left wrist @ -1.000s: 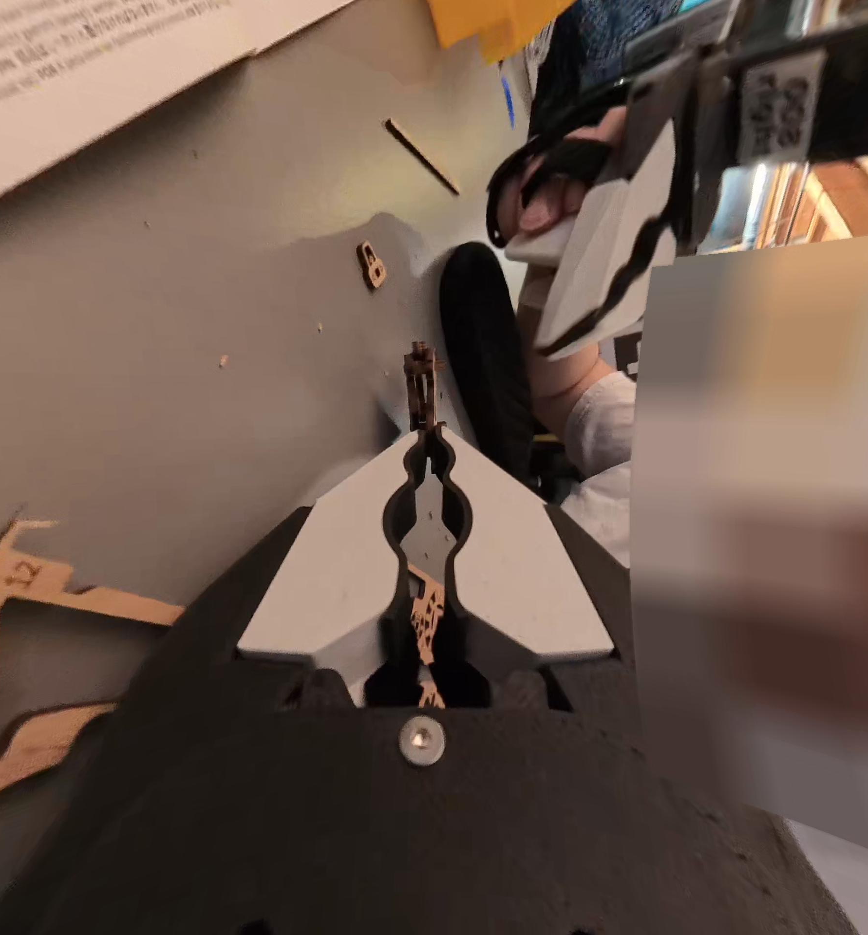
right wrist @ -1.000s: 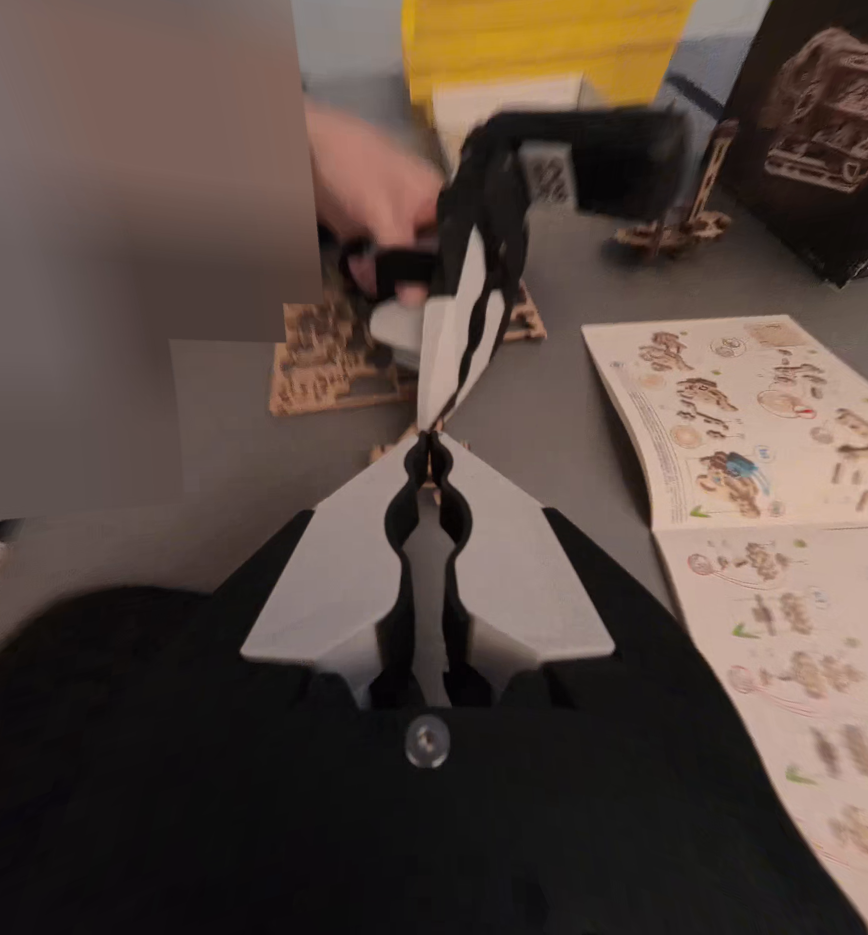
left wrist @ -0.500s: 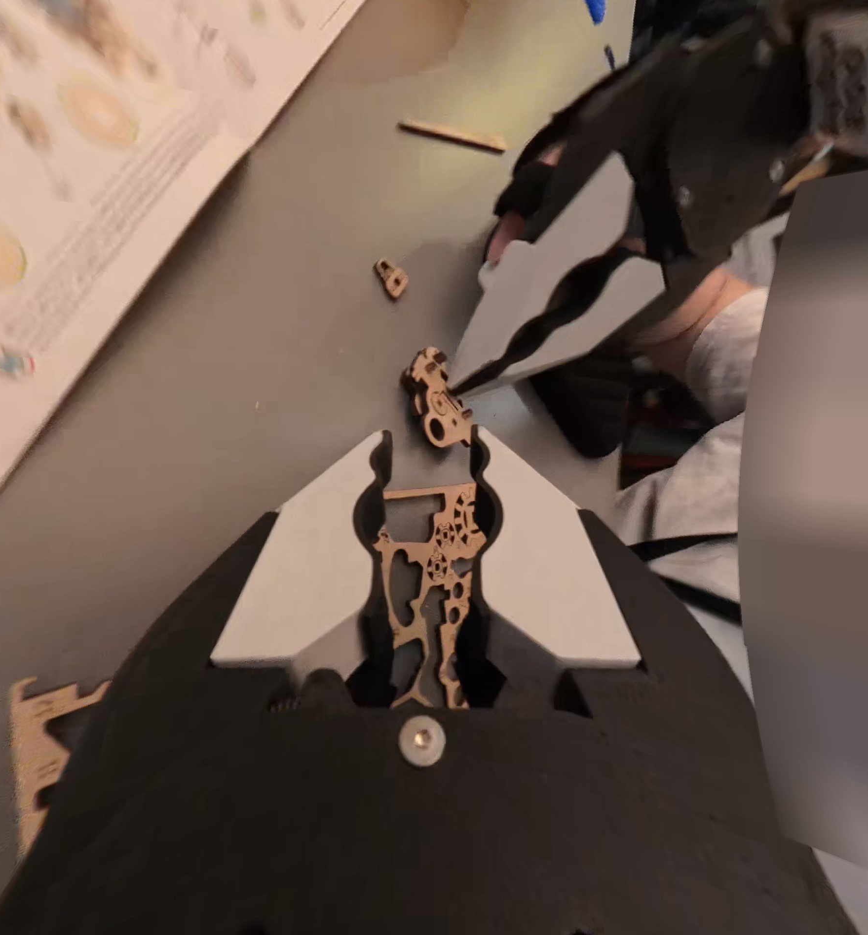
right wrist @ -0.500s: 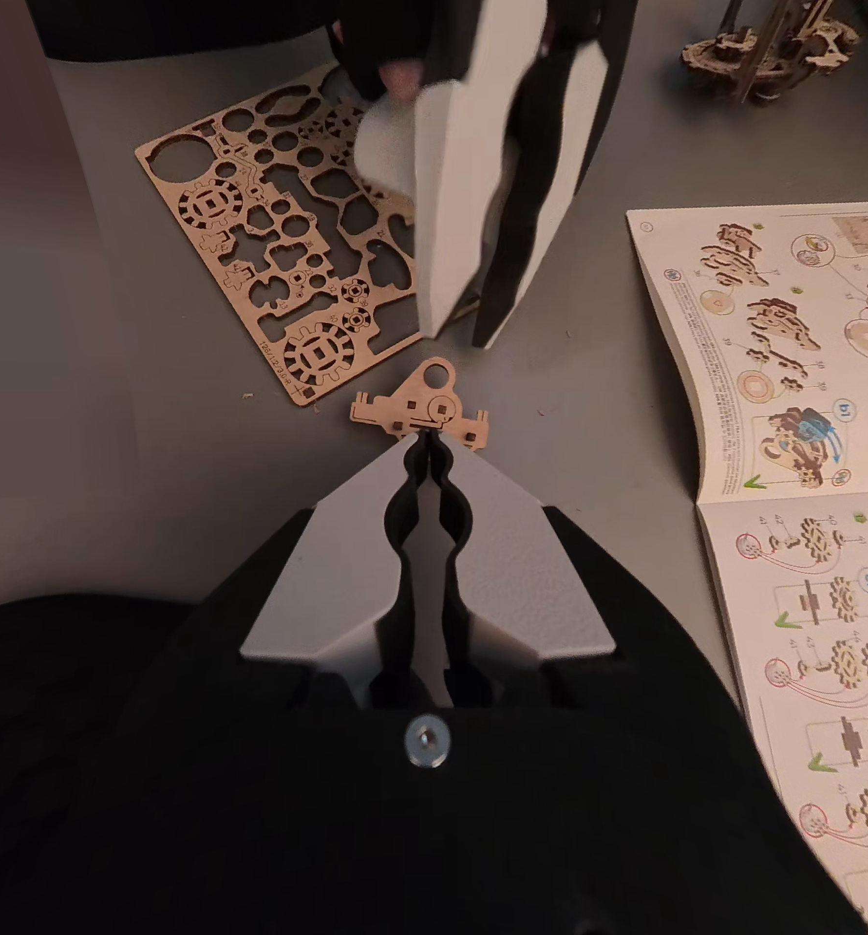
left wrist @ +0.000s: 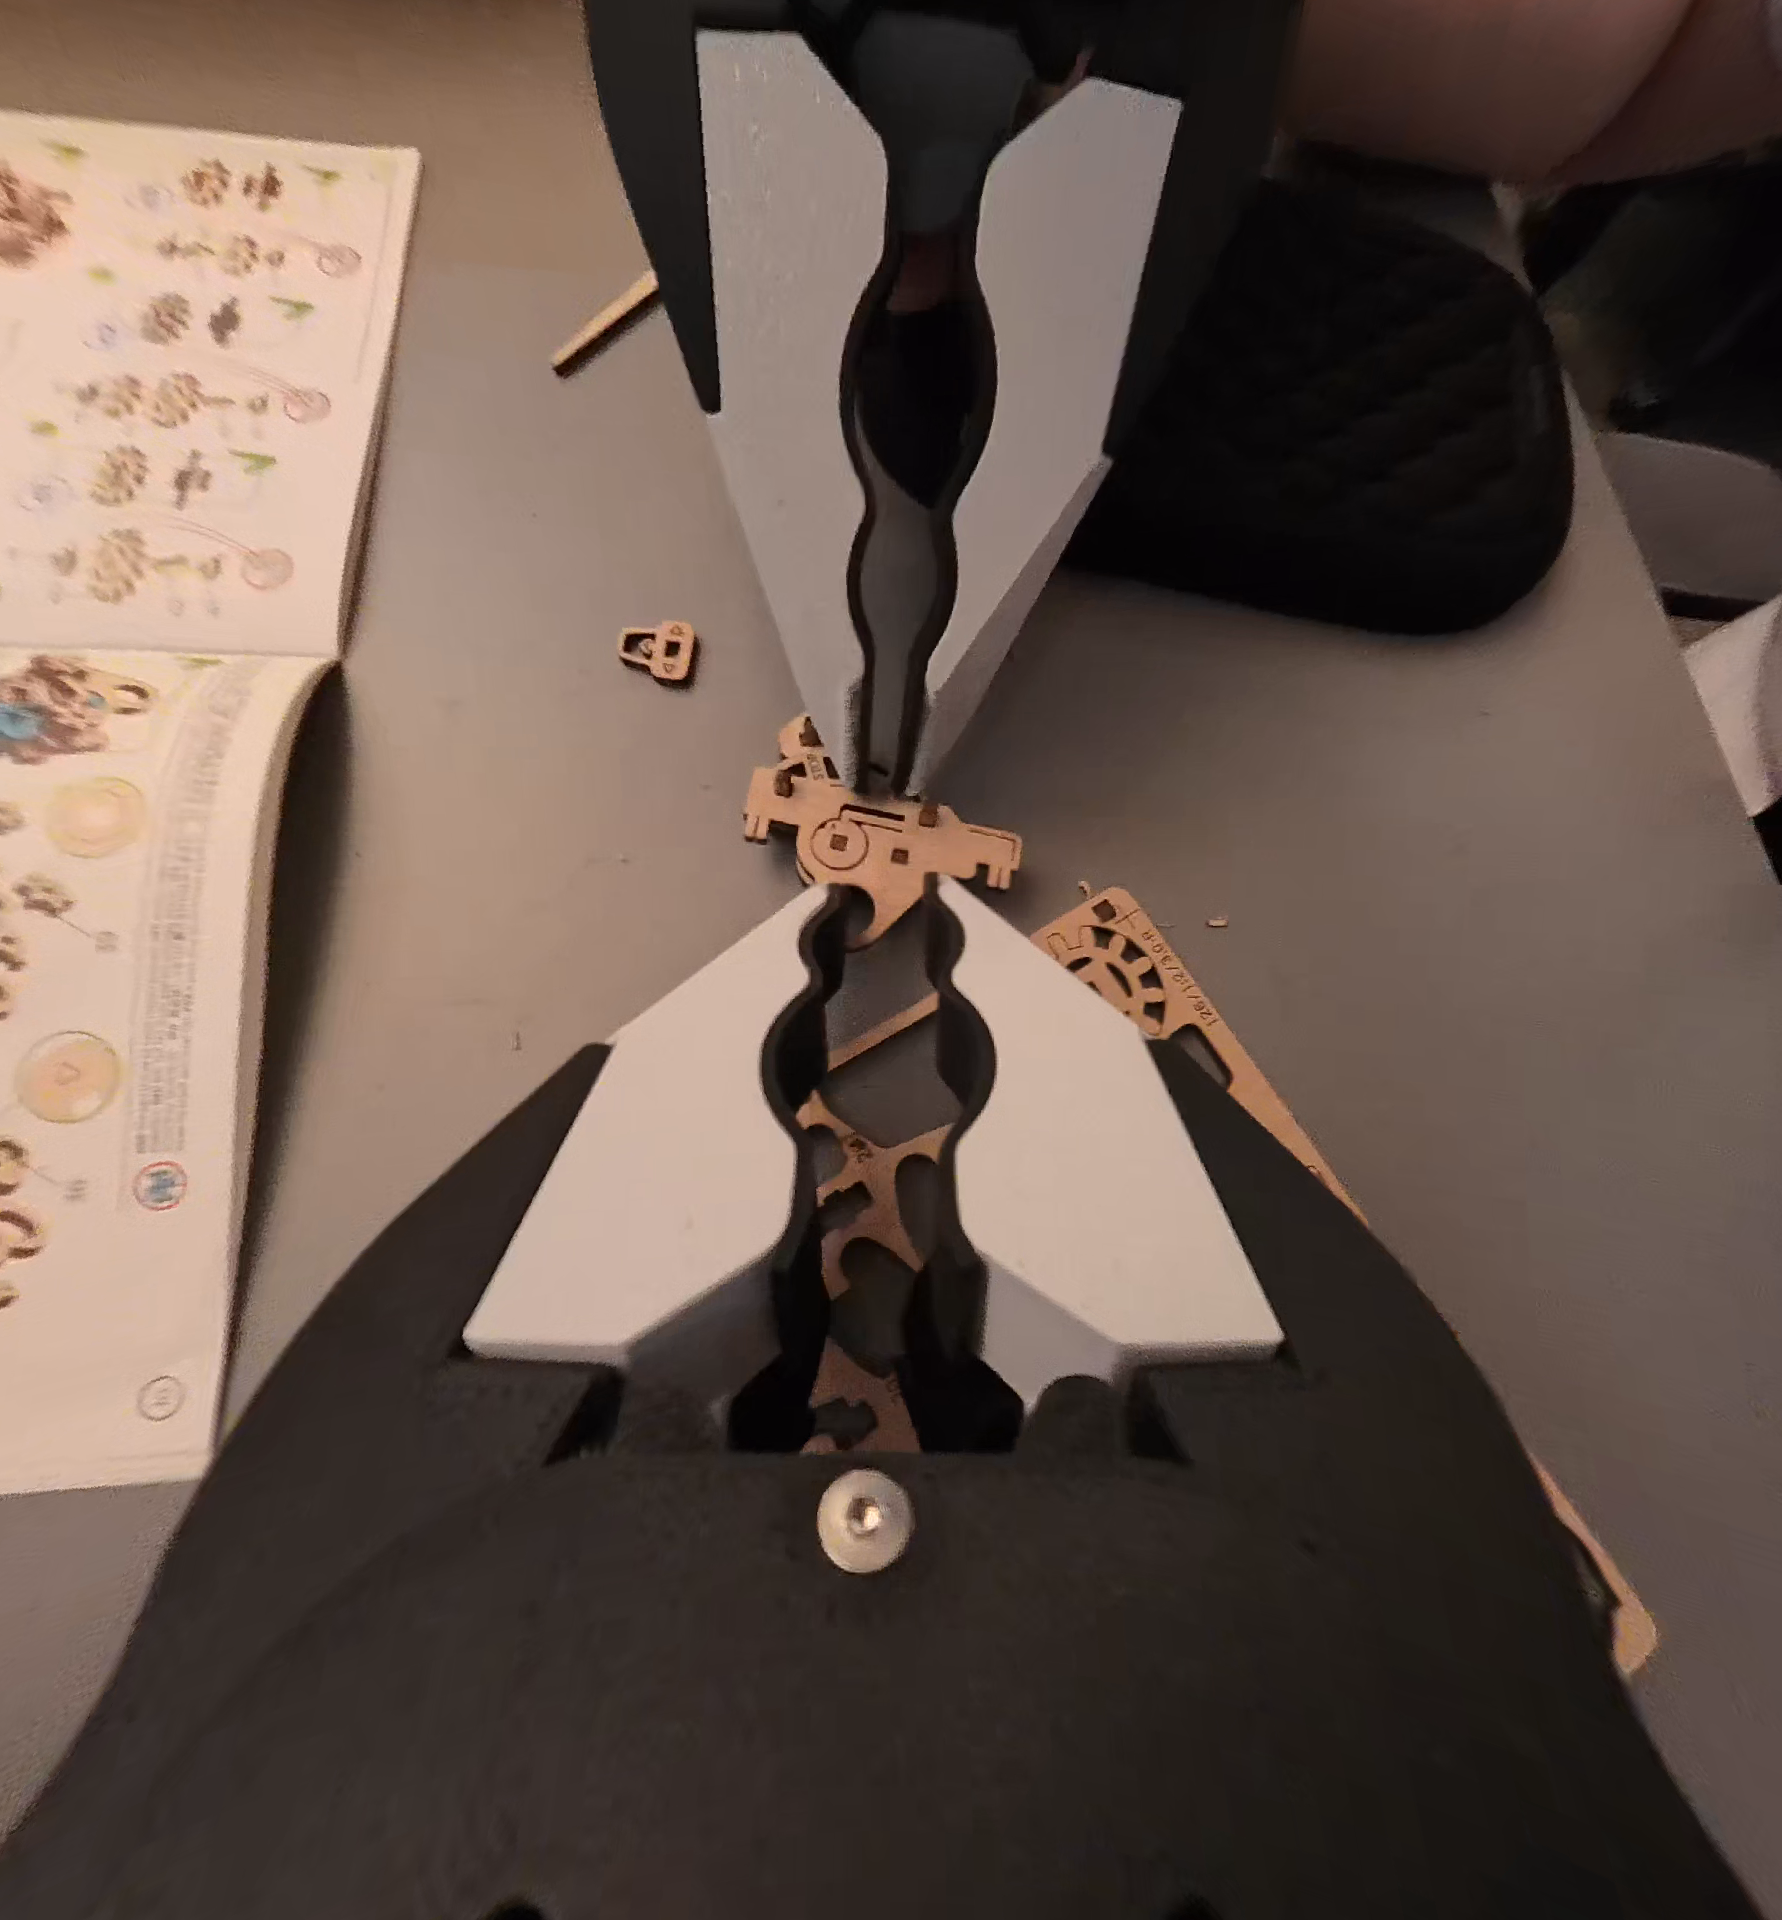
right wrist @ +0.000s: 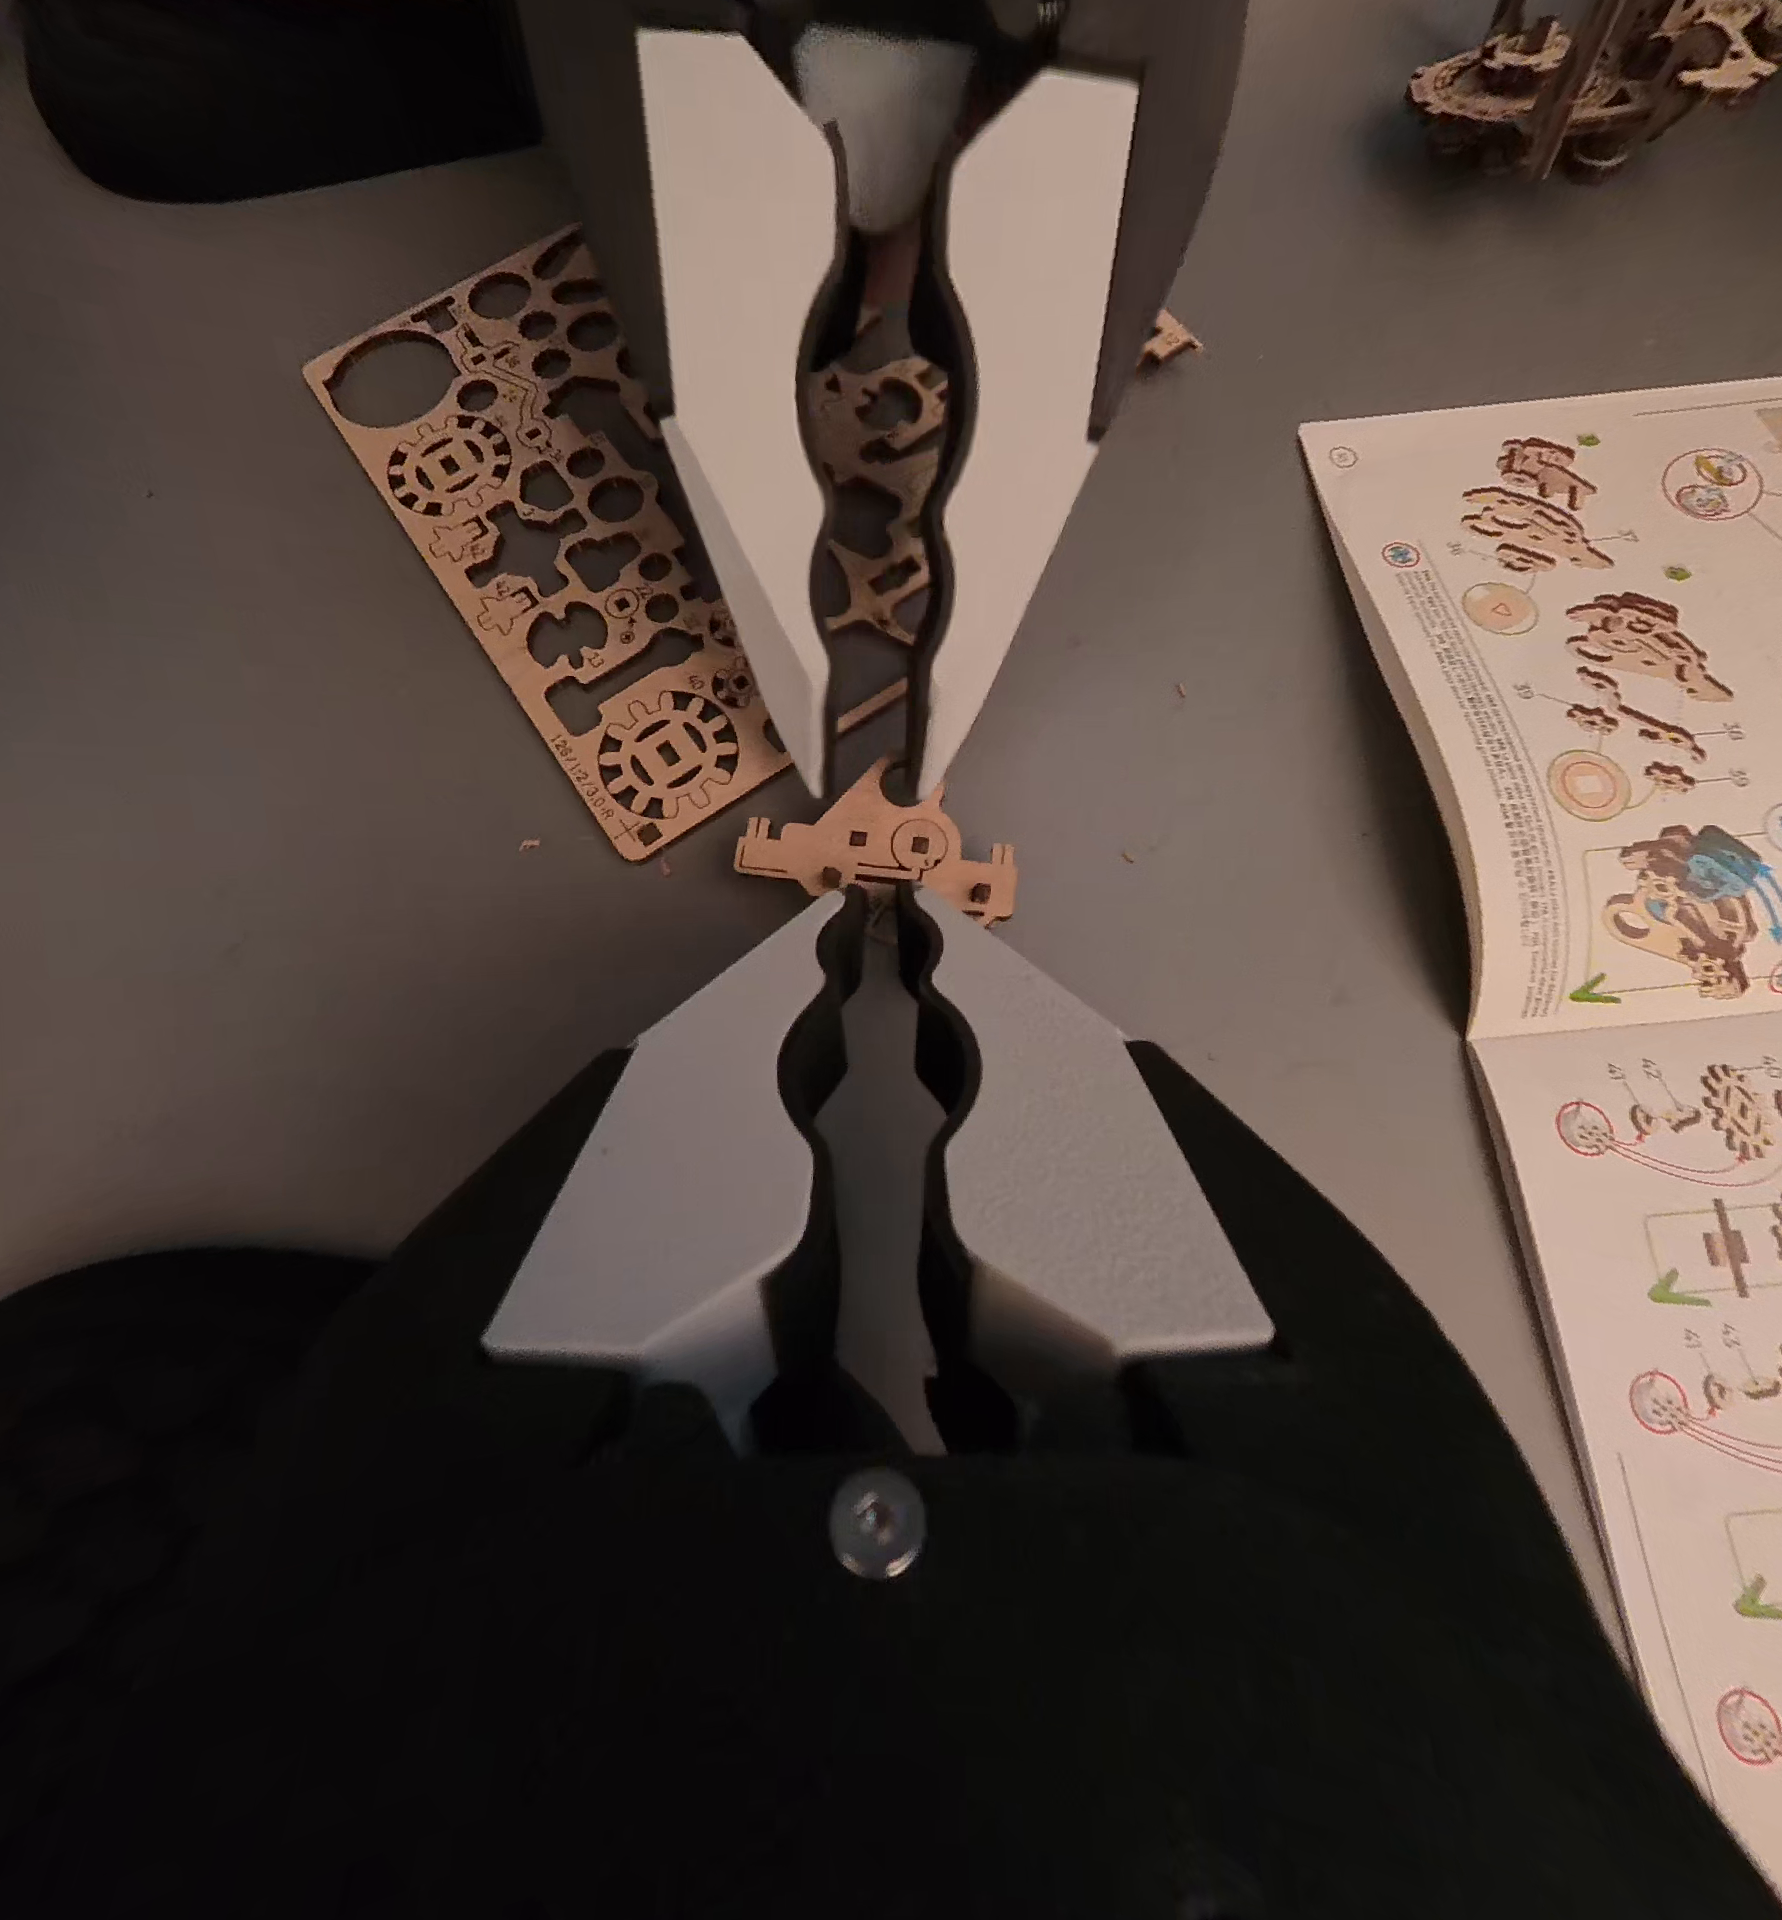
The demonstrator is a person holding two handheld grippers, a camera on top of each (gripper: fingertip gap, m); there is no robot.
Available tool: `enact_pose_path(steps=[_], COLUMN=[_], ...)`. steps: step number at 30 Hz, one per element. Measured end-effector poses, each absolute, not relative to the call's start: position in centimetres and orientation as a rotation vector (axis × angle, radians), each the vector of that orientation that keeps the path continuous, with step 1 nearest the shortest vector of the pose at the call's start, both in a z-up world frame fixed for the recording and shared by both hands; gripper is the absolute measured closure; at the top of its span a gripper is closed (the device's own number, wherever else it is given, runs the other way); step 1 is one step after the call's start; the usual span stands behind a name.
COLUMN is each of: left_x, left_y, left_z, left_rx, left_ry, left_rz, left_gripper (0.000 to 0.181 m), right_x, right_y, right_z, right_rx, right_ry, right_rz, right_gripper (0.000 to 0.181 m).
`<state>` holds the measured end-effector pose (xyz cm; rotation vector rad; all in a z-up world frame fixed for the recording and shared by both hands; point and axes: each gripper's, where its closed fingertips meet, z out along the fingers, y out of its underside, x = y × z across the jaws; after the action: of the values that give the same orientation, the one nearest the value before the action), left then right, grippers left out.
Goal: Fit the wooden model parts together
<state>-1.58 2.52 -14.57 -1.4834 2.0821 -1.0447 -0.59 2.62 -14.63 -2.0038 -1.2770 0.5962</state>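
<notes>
A flat wooden model part [left wrist: 882, 831] with a round hub and notched ends hangs just above the grey table, between two grippers that face each other tip to tip. My right gripper [right wrist: 873, 906] is shut on the part's near edge [right wrist: 871, 852]. In the left wrist view it comes in from the top [left wrist: 887, 774]. My left gripper [left wrist: 876, 899] stands slightly open with the part's rounded lobe between its tips. A thin gap shows on one side of the lobe in the right wrist view [right wrist: 871, 784].
A punched-out wooden sheet [right wrist: 513, 540] lies flat under the left gripper [left wrist: 1157, 977]. An open instruction booklet [right wrist: 1645, 831] lies beside the grippers. A small loose wooden piece [left wrist: 658, 652] and a thin stick [left wrist: 604, 332] lie on the table. An assembled wooden model [right wrist: 1593, 83] stands far off. A black padded object [left wrist: 1334, 447] lies behind the right gripper. The tips of both grippers are at nearly the same place. From the right gripper's tips to the small loose wooden piece [left wrist: 658, 652] is close to 6 centimeters.
One second ago my left gripper was shut on the part. It opened, the right gripper took the part, and both swung level over the table, now meeting tip to tip.
</notes>
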Motion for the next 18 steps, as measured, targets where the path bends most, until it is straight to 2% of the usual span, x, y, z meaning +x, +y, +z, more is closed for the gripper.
enact_pose_path(steps=[4,18], left_x=[-1.31,-1.52], left_y=[2.65,2.70], left_z=[-14.69,-15.11], left_rx=[-1.484,-1.532], left_ry=[2.068,2.067], left_rz=[-1.054,-1.007], left_gripper=[0.176,0.178], right_x=[-0.50,-0.93], right_y=[2.65,2.40], right_z=[-14.72,-14.79], right_rx=[-2.011,-1.997], right_ry=[-1.287,-1.313], right_rz=[0.575,0.530], right_gripper=[0.177,0.181])
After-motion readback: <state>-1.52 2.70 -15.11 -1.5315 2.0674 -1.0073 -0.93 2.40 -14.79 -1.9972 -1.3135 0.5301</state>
